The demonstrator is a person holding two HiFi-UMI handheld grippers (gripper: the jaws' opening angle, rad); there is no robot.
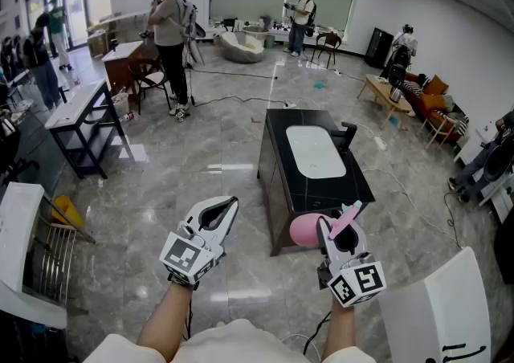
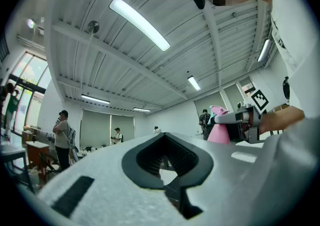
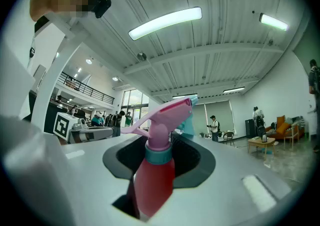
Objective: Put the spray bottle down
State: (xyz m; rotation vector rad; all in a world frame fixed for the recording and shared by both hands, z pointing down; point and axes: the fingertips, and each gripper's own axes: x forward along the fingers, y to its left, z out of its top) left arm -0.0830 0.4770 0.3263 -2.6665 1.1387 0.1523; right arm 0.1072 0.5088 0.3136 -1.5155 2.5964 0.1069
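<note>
Nearest, at the lower right of the head view, the right claw [image 1: 336,231] is closed on the bottle [image 3: 154,180], pads pressing just below its teal collar; the long axis crosses the jaws, the smooth pink plastic body hanging under them, the pink trigger head and teal nozzle standing above. At lower left the left claw [image 1: 222,210] has its tips together with nothing between them; it sits apart from the bottle, so the set-down looks to be the right hand's job. The bottle is in the air, about at the near end of the black tabletop [image 1: 277,162]; that surface stretches up the frame and slightly left from the right claw, so a short reach forward should bring the base over it. The top is flat and glossy, with a smooth white rounded panel [image 1: 316,151] in the middle and bare black margin around it; grey marbled floor [image 1: 201,152] lies all about.
</note>
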